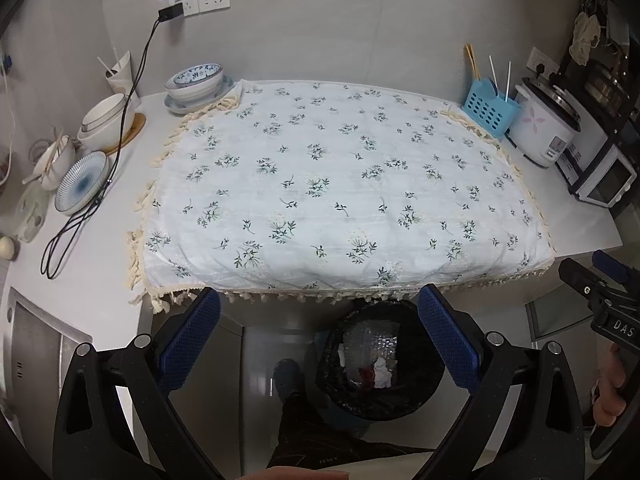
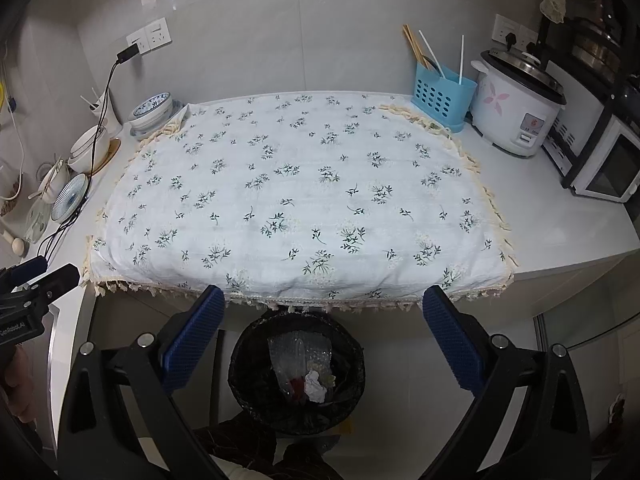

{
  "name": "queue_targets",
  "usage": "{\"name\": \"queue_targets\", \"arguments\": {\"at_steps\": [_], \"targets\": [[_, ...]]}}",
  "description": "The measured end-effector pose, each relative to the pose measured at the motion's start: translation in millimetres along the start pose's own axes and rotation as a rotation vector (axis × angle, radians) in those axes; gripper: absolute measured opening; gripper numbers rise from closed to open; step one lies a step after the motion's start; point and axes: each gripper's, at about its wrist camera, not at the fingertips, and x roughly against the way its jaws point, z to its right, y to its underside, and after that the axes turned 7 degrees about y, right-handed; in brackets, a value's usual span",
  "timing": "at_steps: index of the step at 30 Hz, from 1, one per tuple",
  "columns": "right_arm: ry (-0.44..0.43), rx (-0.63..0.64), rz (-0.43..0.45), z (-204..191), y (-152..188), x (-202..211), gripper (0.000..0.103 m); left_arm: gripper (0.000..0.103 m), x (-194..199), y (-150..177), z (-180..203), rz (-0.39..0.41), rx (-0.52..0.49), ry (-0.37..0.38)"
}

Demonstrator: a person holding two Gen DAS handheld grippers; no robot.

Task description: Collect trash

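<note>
Holding nothing, the left gripper [image 1: 318, 330] fills the bottom of its own view with its blue pads spread wide apart, and the right gripper [image 2: 322, 332] stands the same way in its view, fingers apart and empty. Each tool also shows at the edge of the other's frame, too side-on there to add anything.

Just beyond the fingers, low in the centre of both frames, a bin [image 2: 298, 372] lined with a black bag stands on the floor under the front edge of the counter. Inside it lies the trash [image 2: 310, 380]: a sheet of clear bubble wrap, a crumpled white tissue and something small and red.

Above the bin, the floral cloth [image 2: 288, 200] with its tasselled fringe covers the middle of the counter [image 2: 560, 216], and no scrap, wrapper or crumb shows anywhere on it.

Farther back, at the left of the frame, bowls [image 1: 108, 120] and plates are stacked beside a black cable [image 1: 80, 220] and a paper cup [image 1: 122, 74]. At the upper right a blue basket [image 2: 440, 92] holds chopsticks and straws next to a rice cooker [image 2: 516, 108].

Judging from this, the collecting looks finished or nearly so. The paper cup with its straws is the only doubtful item left, and I cannot tell whether it counts as rubbish.
</note>
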Motion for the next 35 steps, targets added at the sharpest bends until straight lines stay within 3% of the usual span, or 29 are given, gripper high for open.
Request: {"name": "queue_targets", "arguments": {"at_steps": [35], "targets": [[-0.004,0.000,-0.002,8.3,-7.2,-5.7,0.095,0.097,-6.9,-5.5,4.5,0.008,0.001,-0.002]]}}
